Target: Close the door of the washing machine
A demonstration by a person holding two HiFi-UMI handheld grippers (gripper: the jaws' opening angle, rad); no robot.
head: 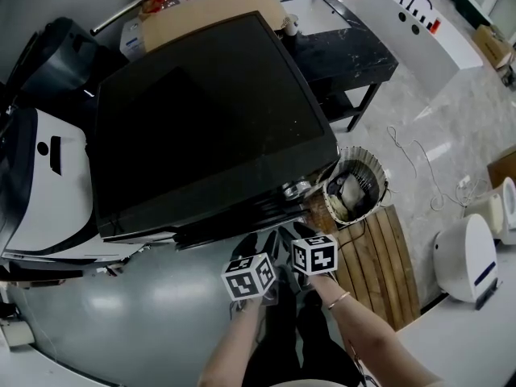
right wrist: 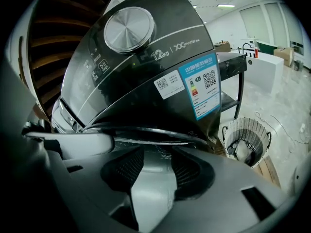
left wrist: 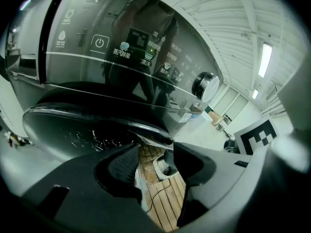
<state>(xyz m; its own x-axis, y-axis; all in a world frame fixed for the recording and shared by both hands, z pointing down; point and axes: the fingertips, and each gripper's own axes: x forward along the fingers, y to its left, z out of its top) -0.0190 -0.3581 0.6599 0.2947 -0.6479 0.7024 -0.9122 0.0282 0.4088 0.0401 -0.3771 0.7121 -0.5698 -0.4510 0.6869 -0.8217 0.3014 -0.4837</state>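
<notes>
The left gripper and right gripper sit jaws apart and empty just before the door, seemingly swung to on the washing machine, likely placed to push, not grasp.

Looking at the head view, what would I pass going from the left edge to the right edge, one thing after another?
White machine → black washing machine → wire basket → white rounded appliance.
</notes>
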